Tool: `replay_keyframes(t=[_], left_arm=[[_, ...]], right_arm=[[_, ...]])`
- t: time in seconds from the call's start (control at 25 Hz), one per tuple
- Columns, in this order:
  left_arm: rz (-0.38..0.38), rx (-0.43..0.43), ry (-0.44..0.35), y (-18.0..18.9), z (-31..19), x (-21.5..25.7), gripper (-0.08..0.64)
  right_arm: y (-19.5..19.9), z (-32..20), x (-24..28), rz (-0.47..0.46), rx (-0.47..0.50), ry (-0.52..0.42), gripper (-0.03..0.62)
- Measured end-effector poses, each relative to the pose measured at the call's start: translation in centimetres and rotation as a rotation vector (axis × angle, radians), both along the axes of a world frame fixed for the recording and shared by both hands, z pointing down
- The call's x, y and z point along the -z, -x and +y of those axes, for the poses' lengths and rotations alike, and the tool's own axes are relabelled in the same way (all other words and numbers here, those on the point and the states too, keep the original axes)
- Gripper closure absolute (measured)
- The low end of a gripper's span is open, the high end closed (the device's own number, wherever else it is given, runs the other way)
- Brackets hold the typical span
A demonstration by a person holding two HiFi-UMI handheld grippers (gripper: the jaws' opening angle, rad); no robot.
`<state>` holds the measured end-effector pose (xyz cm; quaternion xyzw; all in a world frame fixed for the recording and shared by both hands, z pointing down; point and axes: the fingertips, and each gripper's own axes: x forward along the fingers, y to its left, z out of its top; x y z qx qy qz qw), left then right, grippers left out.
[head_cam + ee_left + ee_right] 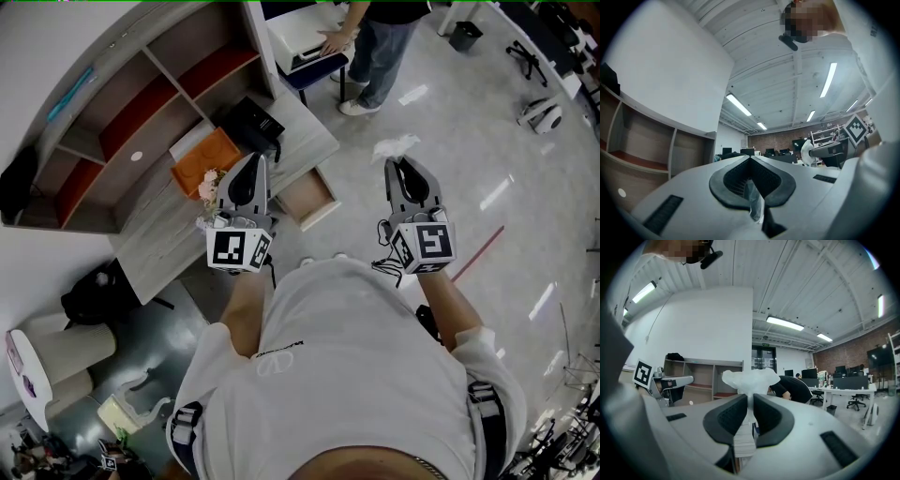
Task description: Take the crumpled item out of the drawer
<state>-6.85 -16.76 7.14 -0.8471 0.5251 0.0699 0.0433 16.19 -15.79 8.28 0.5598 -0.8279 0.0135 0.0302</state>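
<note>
- The right gripper [750, 398] is clamped on the crumpled item [752, 379], a white wad of thin paper or plastic. The wad bulges out above the jaw tips.
- In the head view the item is out of the drawer [322, 212]. It is held in the air over the floor, to the right of the drawer and well apart from it.
- The drawer stands pulled open from the desk [169, 225]; nothing can be made out inside it.
- The left gripper [750, 161] has its jaws closed, the tips meeting. A pale translucent strip shows low between them; I cannot tell whether it is a held scrap or part of the gripper.
- Each gripper carries a cube with black-and-white square markers: the left cube [238, 248] and the right cube [429, 244]. These are patterns, not words.
- The shirt [356, 375] of the person holding the grippers has a small dark logo on the chest, too small to read.
- On the desk lie an orange box [208, 161] and, just beside it, a black box [251, 124]; print on either is not legible.
- An open shelf [122, 122] runs behind the desk.
- A second person [380, 37] stands at the top, one hand on a white thing on a chair.
</note>
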Motion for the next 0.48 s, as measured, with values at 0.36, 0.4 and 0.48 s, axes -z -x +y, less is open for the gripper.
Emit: replay_keyframes(t=[0.36, 0.4, 0.48], left_arm=[[-0.002, -0.010, 0.001, -0.63, 0.23, 0.15, 0.560], [-0.002, -0.010, 0.001, -0.69, 0.26, 0.19, 0.560], [-0.002, -0.011, 0.001, -0.79, 0.30, 0.28, 0.560]], right_arm=[[-0.67, 0.30, -0.17, -0.002, -0.010, 0.002, 0.548], [-0.69, 0.33, -0.11, -0.004, -0.011, 0.004, 0.548], [-0.69, 0.39, 0.04, -0.008, -0.012, 0.011, 0.548]])
